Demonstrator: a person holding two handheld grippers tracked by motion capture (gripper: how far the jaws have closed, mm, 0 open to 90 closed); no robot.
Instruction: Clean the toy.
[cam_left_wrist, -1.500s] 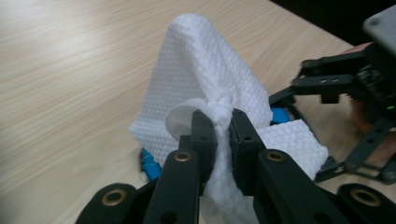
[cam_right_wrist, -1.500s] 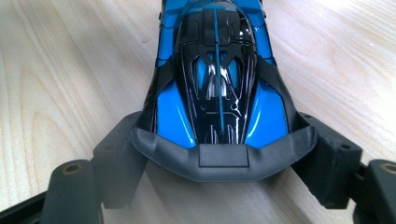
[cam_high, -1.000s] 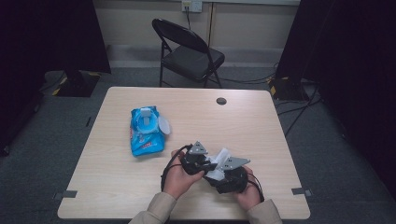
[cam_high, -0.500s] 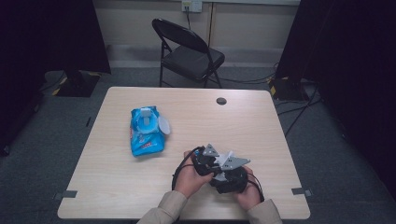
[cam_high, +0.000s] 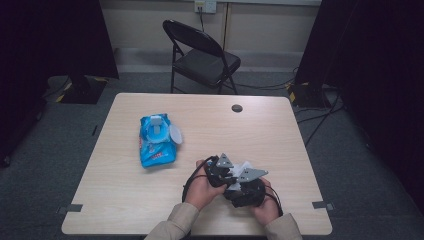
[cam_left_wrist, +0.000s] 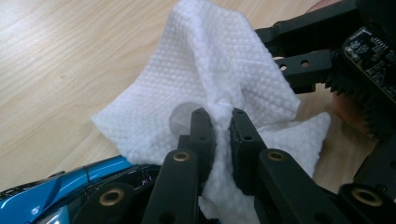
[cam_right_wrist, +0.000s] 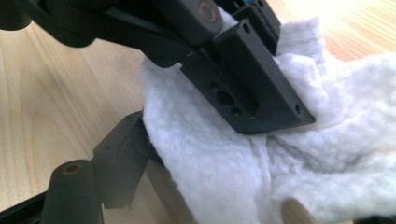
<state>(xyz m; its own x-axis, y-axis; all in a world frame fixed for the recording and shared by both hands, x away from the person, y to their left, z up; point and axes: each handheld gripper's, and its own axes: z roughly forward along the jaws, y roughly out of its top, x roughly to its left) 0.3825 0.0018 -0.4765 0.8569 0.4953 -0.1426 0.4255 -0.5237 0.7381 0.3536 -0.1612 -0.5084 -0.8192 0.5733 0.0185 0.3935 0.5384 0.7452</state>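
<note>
A white wipe (cam_left_wrist: 219, 70) is being pinched by the left gripper (cam_left_wrist: 218, 116); the right gripper's (cam_high: 239, 186) wide-standing jaws are probably being positioned for a second grip.

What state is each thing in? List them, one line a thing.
Wipe: white, crumpled, lifted off the table, pinched between the two hands' tools.
Left tool: shut on the wipe.
Right tool: jaws wide, with the wipe draped between them; a grip cannot be told.
Wipes pack: lying flat, lid flipped open.
Folding chair: unfolded, unoccupied.
Table: bare wood top around the work.
</note>
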